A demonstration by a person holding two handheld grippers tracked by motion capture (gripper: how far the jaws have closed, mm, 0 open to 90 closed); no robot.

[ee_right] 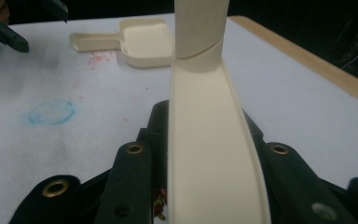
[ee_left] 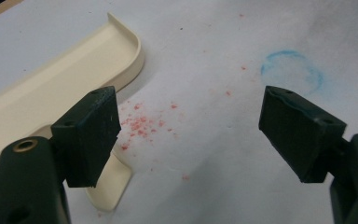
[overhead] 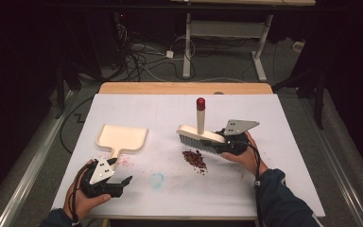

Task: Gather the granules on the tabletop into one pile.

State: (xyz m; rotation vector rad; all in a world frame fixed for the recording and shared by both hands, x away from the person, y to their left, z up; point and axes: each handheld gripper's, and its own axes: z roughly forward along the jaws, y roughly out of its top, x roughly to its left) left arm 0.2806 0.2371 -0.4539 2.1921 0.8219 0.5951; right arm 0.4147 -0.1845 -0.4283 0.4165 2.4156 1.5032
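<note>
Cream plastic brush (overhead: pixel 196 135): long flat head with grey bristles along the underside and an upright handle ending in a dark red cap, sitting mid-table, bristles down on the white sheet.
Right tool (overhead: pixel 220 142): clamped shut on the right end of the brush head; in the right gripper view the cream back of the brush (ee_right: pixel 209 154) runs straight up between the two black jaws, so it's a solid grip.
Dark red crumbs (overhead: pixel 195 159): small pile just in front of the bristles, near side of the brush, pretty much touching the bristle line.
Cream plastic dustpan (overhead: pixel 121 138): flat on the table to the left, well apart from the pile, short handle pointing toward the person.
Left tool (overhead: pixel 123 182): jaws spread wide, holding nothing, low over the sheet right by the dustpan handle (ee_left: pixel 109 184).
Pink dust specks (ee_left: pixel 140 123): scattered beside the dustpan handle.
Blue chalky ring (overhead: pixel 157 179): smudged on the sheet between the left tool and the crumbs.
White-covered table (overhead: pixel 274 156): wooden edge showing at the far side.
</note>
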